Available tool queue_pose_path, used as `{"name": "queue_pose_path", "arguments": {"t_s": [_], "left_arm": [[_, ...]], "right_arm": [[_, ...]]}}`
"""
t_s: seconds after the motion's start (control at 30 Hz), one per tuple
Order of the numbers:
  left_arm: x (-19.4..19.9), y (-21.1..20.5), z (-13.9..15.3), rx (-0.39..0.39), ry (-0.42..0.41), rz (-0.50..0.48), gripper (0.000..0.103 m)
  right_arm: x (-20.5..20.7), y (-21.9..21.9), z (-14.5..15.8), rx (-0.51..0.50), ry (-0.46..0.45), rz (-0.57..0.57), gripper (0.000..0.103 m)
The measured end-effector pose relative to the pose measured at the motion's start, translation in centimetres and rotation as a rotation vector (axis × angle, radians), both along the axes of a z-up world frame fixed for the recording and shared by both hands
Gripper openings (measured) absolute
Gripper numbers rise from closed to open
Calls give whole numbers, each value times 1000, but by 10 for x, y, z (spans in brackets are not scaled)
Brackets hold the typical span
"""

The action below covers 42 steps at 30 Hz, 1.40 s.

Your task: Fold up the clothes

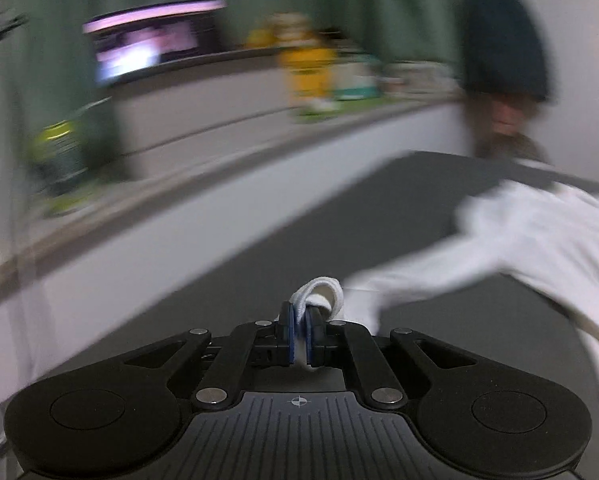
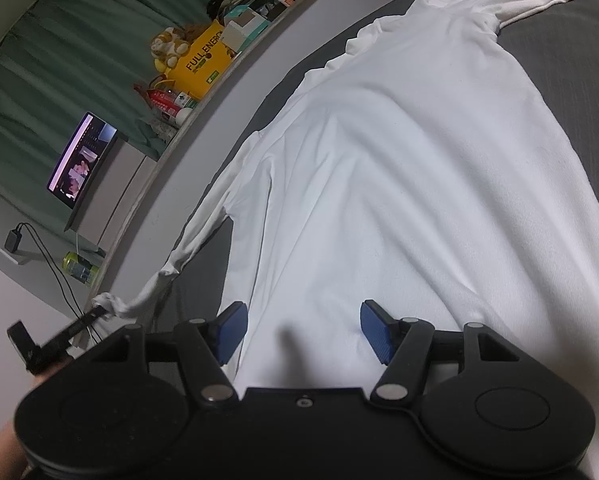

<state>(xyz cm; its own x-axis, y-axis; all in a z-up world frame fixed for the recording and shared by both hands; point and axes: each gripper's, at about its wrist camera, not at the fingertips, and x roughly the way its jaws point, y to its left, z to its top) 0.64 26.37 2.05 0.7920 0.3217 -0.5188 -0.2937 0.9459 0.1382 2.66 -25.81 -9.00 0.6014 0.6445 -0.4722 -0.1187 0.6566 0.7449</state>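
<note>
A white long-sleeved shirt [image 2: 399,168] lies spread on a dark grey surface [image 2: 571,52]. My left gripper [image 1: 299,320] is shut on the cuff of its sleeve [image 1: 323,292] and holds the sleeve stretched out from the body of the shirt [image 1: 547,240]. In the right wrist view the left gripper [image 2: 97,312] shows at the lower left with the sleeve end [image 2: 111,302] in it. My right gripper [image 2: 303,328] is open and empty, its blue pads [image 2: 373,330] just above the shirt's lower body.
A grey ledge [image 2: 203,132] runs along the far side of the surface. On it stand a lit screen [image 2: 81,160], a green can [image 2: 79,266], a yellow bag [image 2: 205,60] and several boxes. A green curtain [image 2: 39,80] hangs behind. A person [image 1: 503,80] sits at the right.
</note>
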Motion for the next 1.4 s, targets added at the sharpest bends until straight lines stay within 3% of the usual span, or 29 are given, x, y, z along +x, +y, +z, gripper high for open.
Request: {"name": "queue_pose_path", "arguments": {"t_s": [0.07,0.2,0.3,0.4,0.47,0.5,0.57,0.67,0.7,0.87,0.97,1.0,1.07,1.13,1.17,1.33,1.37,1.4], "left_arm": [[2,29,7,-12,-18,93,4],[15,61,-6,-17,37,157,4],[21,82,-9,-82,15,217,4],[16,104,7,-242,-130,259,4],[-3,125,20,-479,-348,227,4],[-6,131,24,-526,-386,224,4],[0,135,29,-489,-306,259,4],[16,135,14,-346,-69,307,5],[16,136,7,-351,-45,323,5],[11,145,-30,-537,-44,334,5],[15,142,-48,-612,1,345,10],[17,141,-52,-616,13,348,14],[23,138,-59,-611,33,359,36],[27,135,-62,-601,16,399,87],[28,133,-63,-595,1,423,91],[40,135,-76,-641,-3,461,90],[42,135,-78,-652,-11,458,84],[44,135,-80,-658,-15,455,57]], "right_arm": [[0,0,0,-3,-3,2,62],[0,1,1,-10,-12,8,62],[1,2,1,-18,-17,13,62],[1,2,2,-21,-16,14,63],[1,3,2,-25,-19,15,63],[1,3,2,-27,-22,17,64],[1,4,2,-32,-27,21,65],[0,6,3,-43,-37,27,66],[0,7,3,-46,-39,29,66],[0,7,4,-49,-42,32,66],[0,7,4,-50,-45,33,66],[0,7,4,-51,-45,33,66],[0,7,3,-52,-46,33,66],[0,7,3,-52,-47,34,66],[0,7,3,-52,-47,35,66],[0,6,3,-52,-50,37,67],[0,7,3,-53,-52,38,67],[0,7,3,-54,-53,39,67]]}}
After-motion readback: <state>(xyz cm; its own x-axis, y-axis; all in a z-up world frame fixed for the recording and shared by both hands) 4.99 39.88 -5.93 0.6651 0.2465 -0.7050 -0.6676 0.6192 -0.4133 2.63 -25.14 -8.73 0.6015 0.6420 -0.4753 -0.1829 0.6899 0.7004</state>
